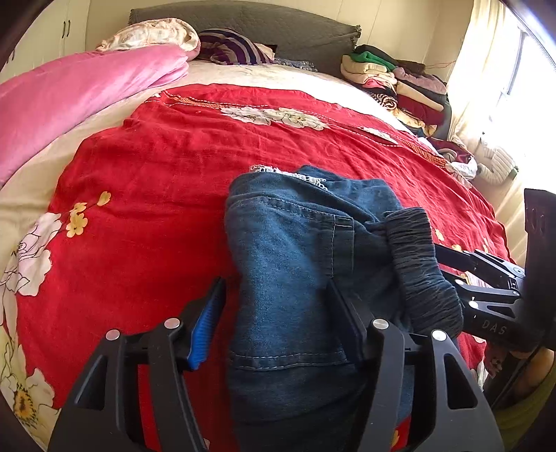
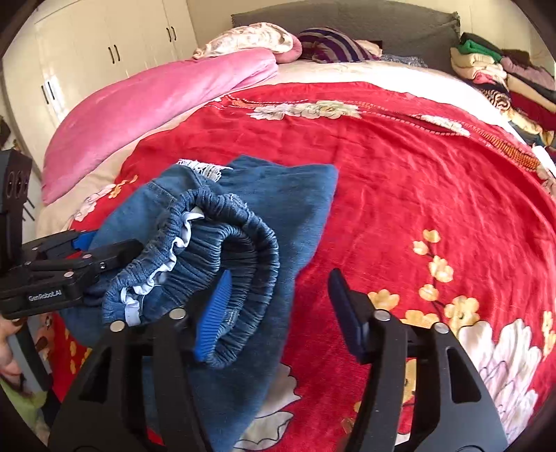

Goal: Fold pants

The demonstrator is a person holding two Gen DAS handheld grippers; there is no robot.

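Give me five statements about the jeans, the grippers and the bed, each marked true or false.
1. The jeans lie on a red floral blanket. True.
2. The left gripper is clamped shut on denim. False: its jaws stand apart.
3. The right gripper is open. True.
4. The waistband has a leather belt. False: it is gathered elastic.
5. The stack of folded clothes sits at the bed's foot. False: it sits near the headboard.

Home bedroom. A bed [image 1: 146, 146] with a red flowered cover, a pink quilt [image 1: 69, 90] and a grey headboard [image 2: 347, 21] fills the view. Cream wardrobes [image 2: 104, 45] and a curtained window [image 1: 493, 69] line the walls.
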